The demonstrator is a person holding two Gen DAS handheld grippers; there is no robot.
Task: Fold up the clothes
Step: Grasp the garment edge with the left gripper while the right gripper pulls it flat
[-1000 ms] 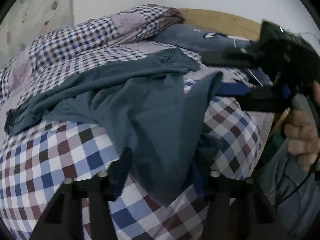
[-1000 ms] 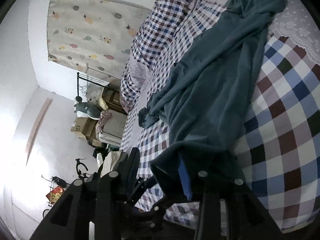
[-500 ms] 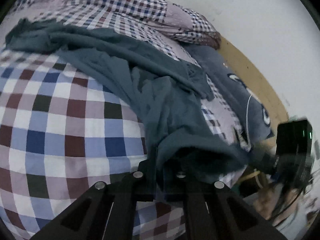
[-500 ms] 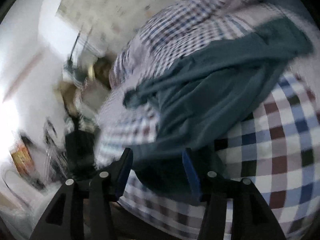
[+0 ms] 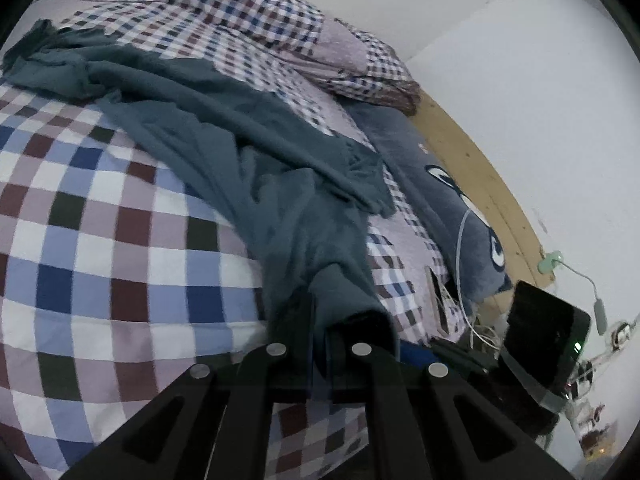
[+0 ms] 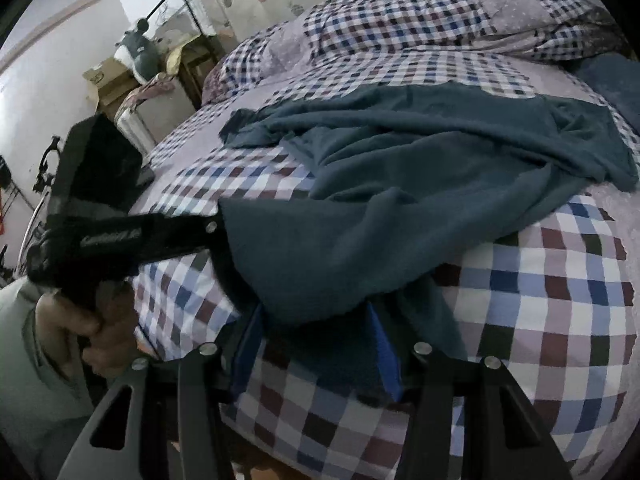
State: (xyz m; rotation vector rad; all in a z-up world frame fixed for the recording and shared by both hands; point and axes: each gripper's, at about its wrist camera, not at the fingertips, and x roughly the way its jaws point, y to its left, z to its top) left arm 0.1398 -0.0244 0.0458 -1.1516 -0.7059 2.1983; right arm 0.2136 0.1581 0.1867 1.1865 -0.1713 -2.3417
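A dark teal garment (image 5: 256, 168) lies crumpled across the checked bedspread (image 5: 100, 260), its near hem at the bed's front edge. My left gripper (image 5: 320, 344) is shut on that hem, with cloth bunched between the narrow fingers. In the right wrist view the same garment (image 6: 440, 168) drapes over and between the blue pads (image 6: 384, 344) of my right gripper (image 6: 316, 344), whose fingers stand wide apart, open. The left gripper (image 6: 216, 228) shows there from the side, clamped on a corner of the hem, with a hand (image 6: 92, 332) on its grip.
A grey-blue plush pillow with cartoon eyes (image 5: 440, 200) lies by the wooden headboard (image 5: 480, 168). White cables (image 5: 464, 280) trail at the bedside. A bunched checked quilt (image 6: 400, 28) fills the far side. Boxes and a plush toy (image 6: 136, 52) stand beyond the bed.
My left gripper has gone from open to shut on the garment's hem. Both views have swung, and the right gripper has stayed open at the hem.
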